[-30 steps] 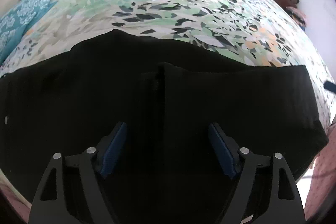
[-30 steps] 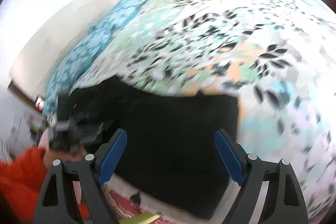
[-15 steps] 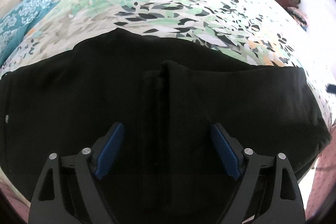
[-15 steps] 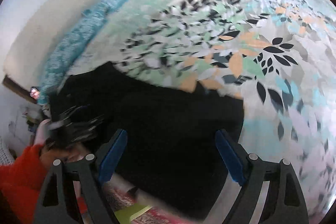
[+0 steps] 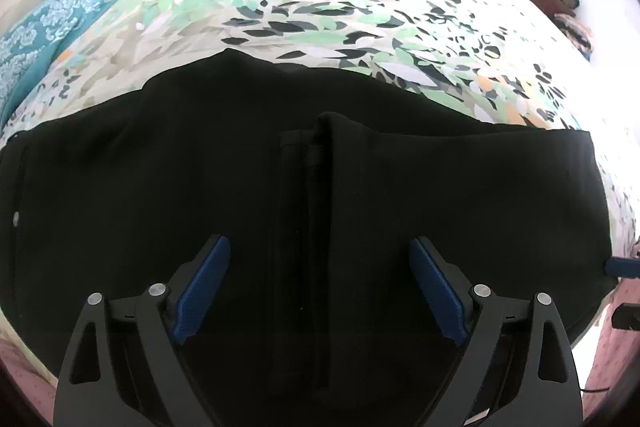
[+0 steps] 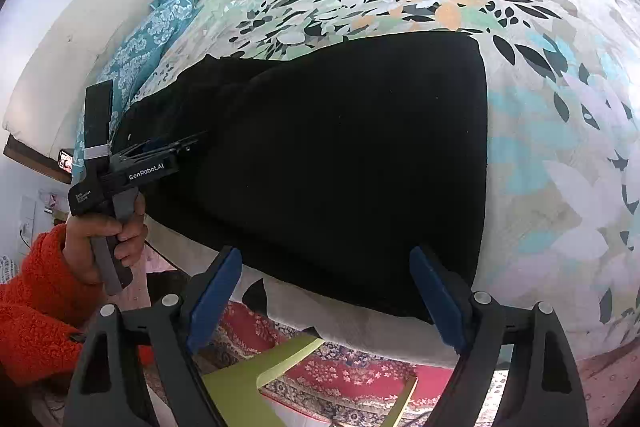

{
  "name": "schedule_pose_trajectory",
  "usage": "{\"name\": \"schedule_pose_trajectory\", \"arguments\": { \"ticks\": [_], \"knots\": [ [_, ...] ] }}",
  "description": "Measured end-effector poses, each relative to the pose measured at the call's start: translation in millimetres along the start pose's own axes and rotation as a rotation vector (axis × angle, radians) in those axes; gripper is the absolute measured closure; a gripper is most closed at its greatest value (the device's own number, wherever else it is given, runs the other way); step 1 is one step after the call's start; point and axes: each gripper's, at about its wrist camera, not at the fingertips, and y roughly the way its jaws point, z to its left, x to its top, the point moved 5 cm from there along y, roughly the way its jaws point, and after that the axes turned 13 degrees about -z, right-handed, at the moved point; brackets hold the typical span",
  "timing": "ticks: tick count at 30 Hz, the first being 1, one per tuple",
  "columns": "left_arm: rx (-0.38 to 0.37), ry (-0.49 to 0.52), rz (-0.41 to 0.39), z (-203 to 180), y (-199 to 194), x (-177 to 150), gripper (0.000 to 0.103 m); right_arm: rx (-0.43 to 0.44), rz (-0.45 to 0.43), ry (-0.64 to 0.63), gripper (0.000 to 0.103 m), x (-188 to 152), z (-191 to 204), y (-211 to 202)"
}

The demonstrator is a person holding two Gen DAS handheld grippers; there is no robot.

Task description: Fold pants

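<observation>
Black cloth fills the lower half of both views: the pants [image 5: 200,167] lie flat on the leaf-print bedspread [image 5: 360,11], close to the bed's near edge, already doubled once, with a straight fold at 3 o'clock in the right wrist view and the loose leg ends meeting in a seam-like ridge [image 5: 316,187] at centre in the left wrist view. The left gripper [image 5: 320,287] hangs over that ridge, its jaws opening wider than a second ago and nothing pinched between the blue pads [image 5: 204,283]; the cloth under it sits as it sat a second back, so I read this as a release just finished. The right gripper [image 6: 326,291] has come down and in toward the near edge of the pants since a second ago, its view now sharp where it was blurred; its jaws stand apart, empty, straddling the near hem at 6 o'clock. At 9 o'clock in the right wrist view, a hand [image 6: 108,235] in an orange sleeve [image 6: 36,307] grips the other tool. Judgement: one fold is down and the right side is lining up for the next grab, likely at the folded end. Thick doubled cloth may slip when lifted.
</observation>
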Motion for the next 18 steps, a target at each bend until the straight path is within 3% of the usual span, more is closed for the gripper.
{"name": "schedule_pose_trajectory", "arguments": {
  "ticks": [7,11,18],
  "knots": [
    [-0.005,-0.008,0.011,1.2,-1.9,1.3,0.011,0.0,-0.032,-0.003,0.015,5.4,5.8,-3.8],
    [-0.021,-0.084,-0.014,16.2,-19.4,11.6,0.013,0.053,-0.119,0.007,0.015,13.3,11.1,-20.5],
    [0.037,-0.279,-0.087,78.7,-48.7,32.6,0.013,0.078,-0.209,-0.014,0.015,25.6,20.1,-33.8]
  ]
}}
